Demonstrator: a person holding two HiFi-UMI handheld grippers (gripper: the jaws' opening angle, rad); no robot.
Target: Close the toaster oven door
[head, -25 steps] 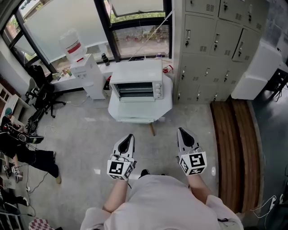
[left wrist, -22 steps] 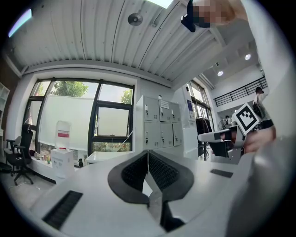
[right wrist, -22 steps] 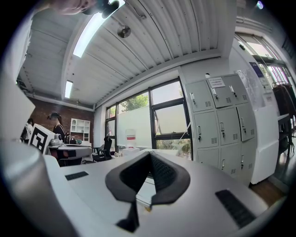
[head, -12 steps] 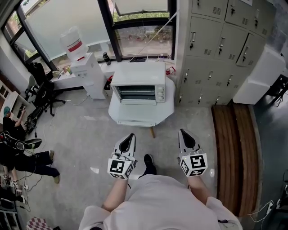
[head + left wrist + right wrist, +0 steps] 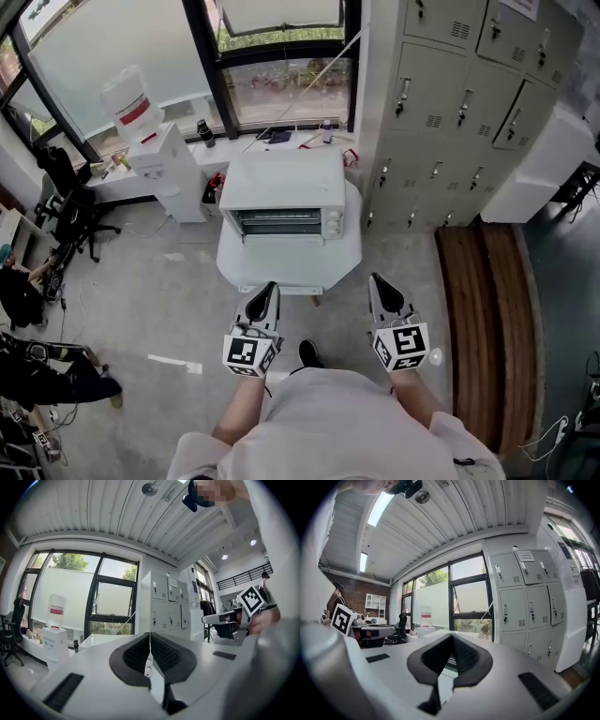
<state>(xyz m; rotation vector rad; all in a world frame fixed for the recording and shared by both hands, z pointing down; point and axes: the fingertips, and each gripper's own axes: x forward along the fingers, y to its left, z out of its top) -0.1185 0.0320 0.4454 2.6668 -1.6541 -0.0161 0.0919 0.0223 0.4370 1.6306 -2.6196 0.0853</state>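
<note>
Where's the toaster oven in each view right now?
Head view: toaster oven, upper centre.
Left gripper view: lower centre, its top peeking left of the jaws.
Right gripper view: lower centre, mostly hidden behind the jaws.
Shared landmark: water dispenser, left of it in all three.

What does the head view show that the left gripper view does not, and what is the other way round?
Only the head view: the toaster oven's racks, a shoe, the wooden floor strip. Only the left gripper view: the ceiling and the left gripper jaws pressed together, empty. Both: the water dispenser, the lockers, the right gripper.
</note>
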